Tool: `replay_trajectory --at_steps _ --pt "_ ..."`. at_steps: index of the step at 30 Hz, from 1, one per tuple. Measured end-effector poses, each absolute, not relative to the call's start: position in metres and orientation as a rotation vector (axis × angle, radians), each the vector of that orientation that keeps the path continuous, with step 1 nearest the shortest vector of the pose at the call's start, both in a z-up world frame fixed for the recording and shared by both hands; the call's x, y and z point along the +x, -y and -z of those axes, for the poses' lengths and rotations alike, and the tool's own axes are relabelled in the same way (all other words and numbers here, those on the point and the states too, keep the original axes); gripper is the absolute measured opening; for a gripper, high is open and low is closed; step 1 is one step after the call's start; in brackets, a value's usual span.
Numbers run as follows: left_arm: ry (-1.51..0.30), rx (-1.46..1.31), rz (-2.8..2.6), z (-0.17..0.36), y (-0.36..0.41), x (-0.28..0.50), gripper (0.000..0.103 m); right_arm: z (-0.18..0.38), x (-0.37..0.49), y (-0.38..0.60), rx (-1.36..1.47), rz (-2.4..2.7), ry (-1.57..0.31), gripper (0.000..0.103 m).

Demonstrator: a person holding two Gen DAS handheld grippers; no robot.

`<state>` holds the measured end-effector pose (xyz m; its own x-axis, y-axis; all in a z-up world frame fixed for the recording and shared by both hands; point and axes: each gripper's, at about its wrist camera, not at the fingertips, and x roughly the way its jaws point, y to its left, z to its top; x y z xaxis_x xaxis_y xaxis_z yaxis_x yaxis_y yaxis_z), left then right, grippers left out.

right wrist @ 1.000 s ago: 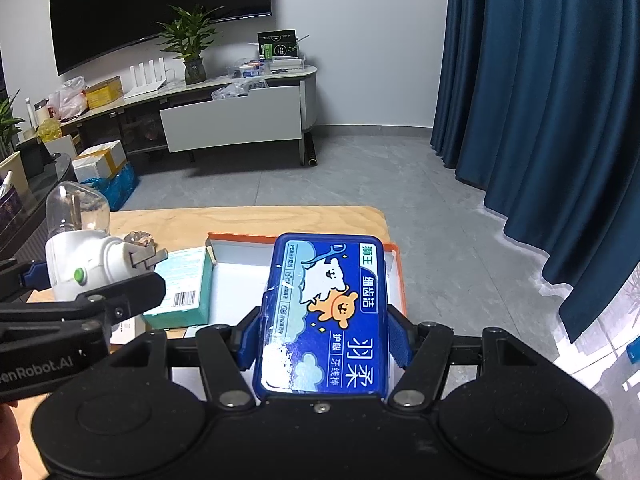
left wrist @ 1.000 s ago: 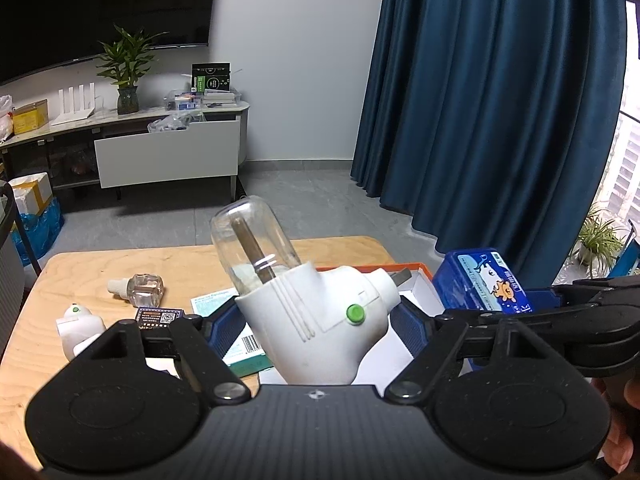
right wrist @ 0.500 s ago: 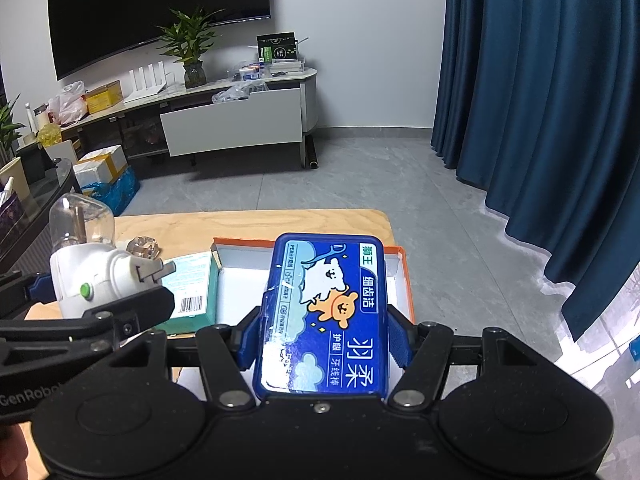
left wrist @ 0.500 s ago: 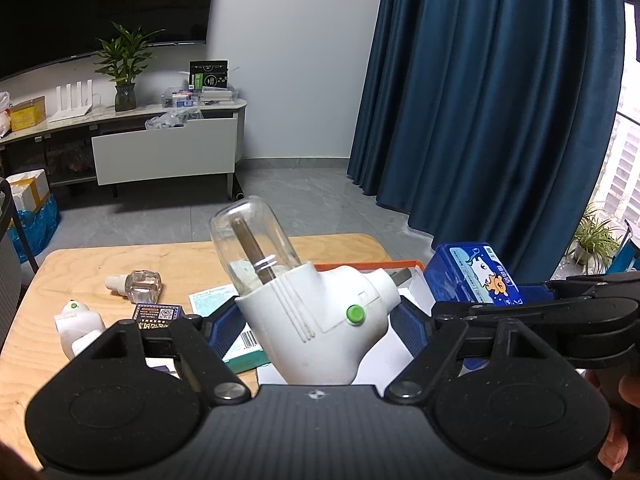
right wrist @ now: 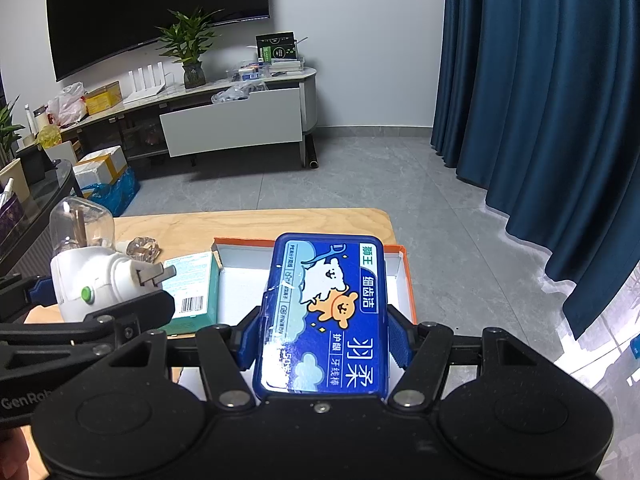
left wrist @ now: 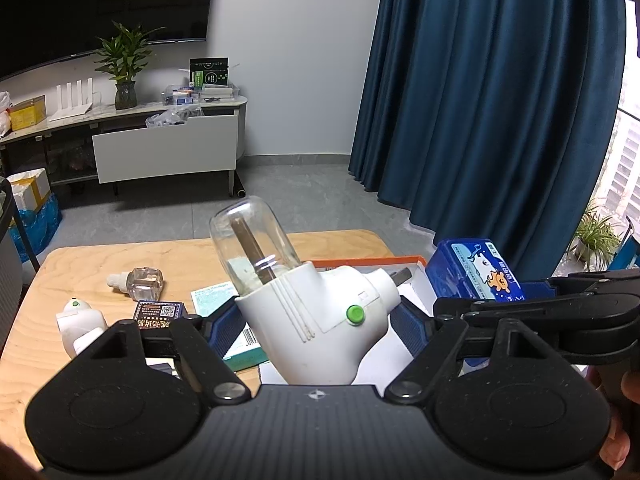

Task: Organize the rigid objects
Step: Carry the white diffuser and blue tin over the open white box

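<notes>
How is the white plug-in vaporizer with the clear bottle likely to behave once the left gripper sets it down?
The vaporizer is rigid plastic and probably light, since its clear bottle looks nearly empty. Its rounded body, held in the left gripper, suggests it may roll or tip onto its side in the orange-rimmed box. The bottle may crack if dropped.

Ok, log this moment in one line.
left claw: shut on plug-in vaporizer | right claw: shut on blue floss box | both above orange-rimmed box

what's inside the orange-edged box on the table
Only white floor shows inside the orange-edged box. The blue case in the right gripper covers its middle and near part, so those stay unseen.
</notes>
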<state>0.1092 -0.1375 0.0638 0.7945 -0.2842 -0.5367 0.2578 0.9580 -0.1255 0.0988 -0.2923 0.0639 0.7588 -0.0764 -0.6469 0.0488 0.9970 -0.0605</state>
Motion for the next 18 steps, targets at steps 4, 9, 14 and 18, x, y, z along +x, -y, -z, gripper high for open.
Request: replay_trajectory --at_steps 4,9,14,18 --pt "-0.588 -0.045 0.291 -0.0641 0.1375 0.1097 0.08 -0.0626 0.0977 0.2943 -0.038 0.07 -0.708 0.074" --pt "-0.589 -0.042 0.293 -0.0646 0.1377 0.1112 0.081 -0.0627 0.0975 0.2944 -0.038 0.071 -0.706 0.074" --pt "-0.594 -0.043 0.294 -0.0633 0.1376 0.1126 0.081 -0.0628 0.0979 0.295 -0.038 0.07 -0.707 0.074" --pt "-0.602 -0.042 0.293 -0.0617 0.1381 0.1126 0.08 -0.0623 0.0978 0.2962 -0.038 0.07 -0.708 0.074"
